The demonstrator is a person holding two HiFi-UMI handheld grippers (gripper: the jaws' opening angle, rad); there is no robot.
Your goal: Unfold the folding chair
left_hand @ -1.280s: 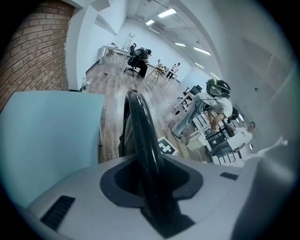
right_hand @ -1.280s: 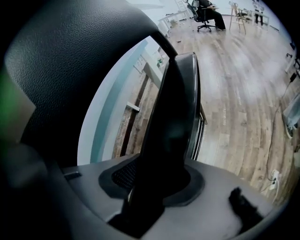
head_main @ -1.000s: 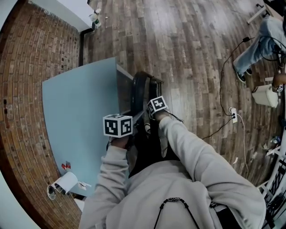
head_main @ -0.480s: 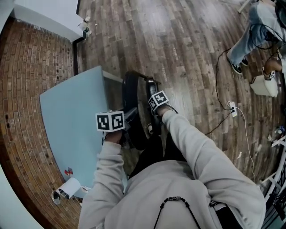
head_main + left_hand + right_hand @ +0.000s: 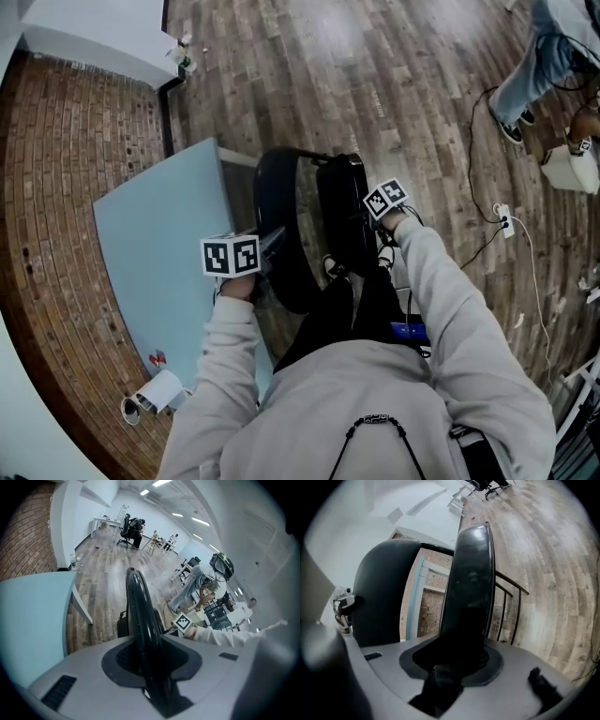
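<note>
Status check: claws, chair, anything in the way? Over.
Left claw shut on folding chair, left panel, just closed tighter; right claw shut on right panel. Chair part open, panels apart. Blue table close on its left.

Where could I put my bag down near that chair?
The blue table, between folding chair and brick wall, is bare except small items at its near end. Wood floor beyond the chair is open. Cables and a power strip crowd the right.
</note>
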